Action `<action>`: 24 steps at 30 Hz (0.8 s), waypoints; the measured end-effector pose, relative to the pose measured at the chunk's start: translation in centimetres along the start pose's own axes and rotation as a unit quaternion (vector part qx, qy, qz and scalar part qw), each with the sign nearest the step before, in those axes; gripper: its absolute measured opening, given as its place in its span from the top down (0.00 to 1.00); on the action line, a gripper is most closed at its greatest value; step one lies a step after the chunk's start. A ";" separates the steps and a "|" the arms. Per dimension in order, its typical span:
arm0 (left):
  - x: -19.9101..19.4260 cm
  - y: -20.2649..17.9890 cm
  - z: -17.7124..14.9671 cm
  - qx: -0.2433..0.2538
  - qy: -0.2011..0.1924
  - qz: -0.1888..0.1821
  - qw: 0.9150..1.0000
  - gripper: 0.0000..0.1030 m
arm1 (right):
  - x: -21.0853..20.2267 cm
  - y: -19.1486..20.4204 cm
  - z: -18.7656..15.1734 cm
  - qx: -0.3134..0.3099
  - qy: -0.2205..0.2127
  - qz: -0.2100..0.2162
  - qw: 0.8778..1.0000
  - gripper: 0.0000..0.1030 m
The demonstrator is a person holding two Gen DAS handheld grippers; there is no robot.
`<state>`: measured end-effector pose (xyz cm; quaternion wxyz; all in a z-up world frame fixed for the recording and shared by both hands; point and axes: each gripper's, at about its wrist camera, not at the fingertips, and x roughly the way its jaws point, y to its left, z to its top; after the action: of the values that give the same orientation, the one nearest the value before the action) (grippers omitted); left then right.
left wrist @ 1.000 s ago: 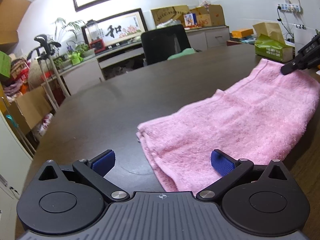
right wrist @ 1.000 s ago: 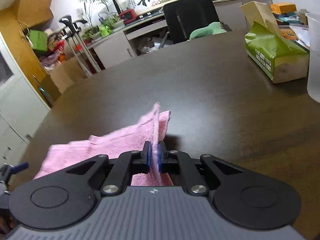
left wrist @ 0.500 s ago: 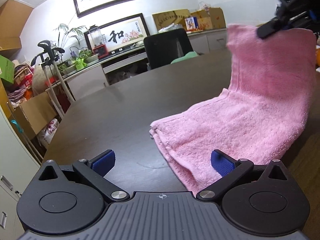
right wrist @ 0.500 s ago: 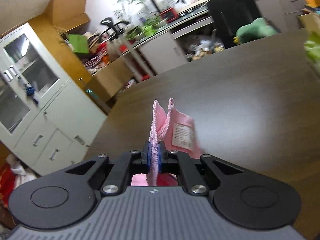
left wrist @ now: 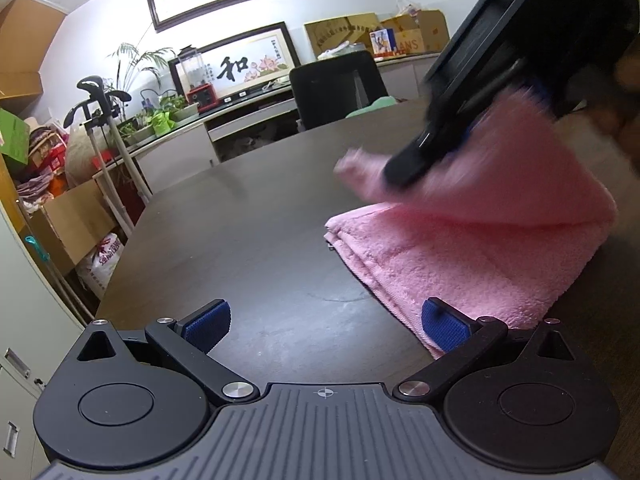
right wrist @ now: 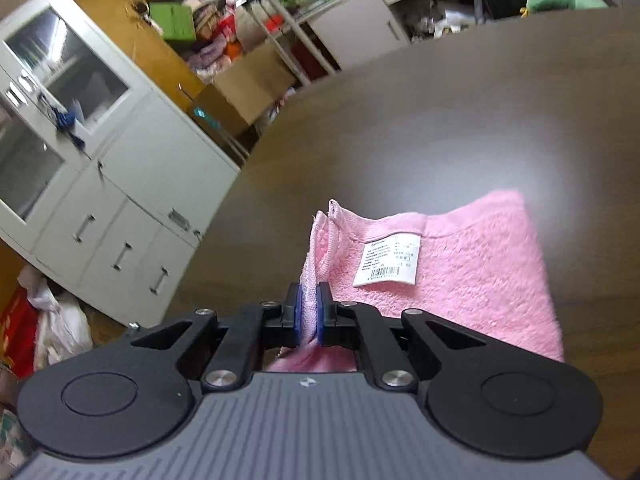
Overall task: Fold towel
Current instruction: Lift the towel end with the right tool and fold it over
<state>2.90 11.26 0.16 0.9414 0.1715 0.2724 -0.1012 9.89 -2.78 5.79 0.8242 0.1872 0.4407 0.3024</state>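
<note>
A pink towel (left wrist: 460, 256) lies folded on the dark table (left wrist: 248, 216). My right gripper (right wrist: 309, 308) is shut on one end of the towel (right wrist: 460, 264) and holds it above the lower layer, folding it over. A white label (right wrist: 388, 260) shows on the towel. In the left wrist view the right gripper (left wrist: 448, 140) hangs blurred above the towel with the pink edge in it. My left gripper (left wrist: 326, 324) is open and empty, low over the table at the towel's near corner.
A black office chair (left wrist: 336, 84) stands at the table's far side. White cabinets (right wrist: 100, 200), cardboard boxes (left wrist: 68, 220) and a tripod (left wrist: 108, 136) stand to the left, beyond the table edge. Framed calligraphy hangs on the wall.
My right gripper has carried the held towel end up and over toward the left, doubling the towel onto itself. My left gripper has stayed open near the towel's near corner.
</note>
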 end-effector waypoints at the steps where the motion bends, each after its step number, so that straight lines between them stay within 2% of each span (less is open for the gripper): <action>1: 0.0 0.0 0.0 0.000 0.000 0.000 1.000 0.00 | 0.8 0.3 -0.3 -0.007 0.006 -0.012 1.000 0.88; 2: -0.1 0.0 0.0 -0.001 0.000 0.000 1.000 0.00 | 1.4 0.6 -0.5 -0.018 0.010 -0.029 0.999 0.85; 6: -0.1 0.0 -0.2 -0.004 0.001 -0.002 1.000 0.00 | 1.1 1.6 -0.7 -0.042 0.012 -0.022 0.999 0.77; 9: -0.1 0.1 -0.2 -0.007 0.002 -0.004 1.000 0.00 | -1.7 2.3 -0.2 -0.057 -0.022 0.006 0.998 0.60; 10: -0.1 0.2 -0.3 -0.008 0.003 -0.005 1.000 0.00 | -2.4 2.3 -0.2 -0.061 -0.028 0.008 0.998 0.52; 11: -0.1 0.2 -0.3 -0.009 0.003 -0.006 1.000 0.00 | -3.4 2.3 -0.3 -0.068 -0.039 0.010 0.997 0.48; 13: -0.2 0.3 -0.3 -0.011 0.004 -0.006 1.000 0.00 | -5.5 2.3 -0.4 -0.079 -0.056 0.012 0.995 0.48; 17: -0.1 0.4 -0.3 -0.013 0.006 -0.008 1.000 0.00 | -7.4 0.4 -2.0 -0.056 -0.025 0.036 0.998 0.46; 19: -0.1 0.6 -0.3 -0.015 0.007 -0.009 1.000 0.00 | -7.2 -0.5 -2.5 -0.024 -0.005 0.073 0.997 0.46; 22: -0.2 0.5 -0.3 -0.012 0.006 -0.006 1.000 0.00 | -6.6 -2.3 -3.6 0.034 0.019 0.145 0.989 0.46; 24: -0.4 0.6 -0.4 -0.008 0.003 0.000 1.000 0.00 | -5.5 -2.5 -4.0 0.044 0.029 0.153 0.987 0.47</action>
<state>2.57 11.96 0.24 0.9418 0.1639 0.2765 -0.0983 5.04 -8.10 5.55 0.7459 0.2797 0.4438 0.4104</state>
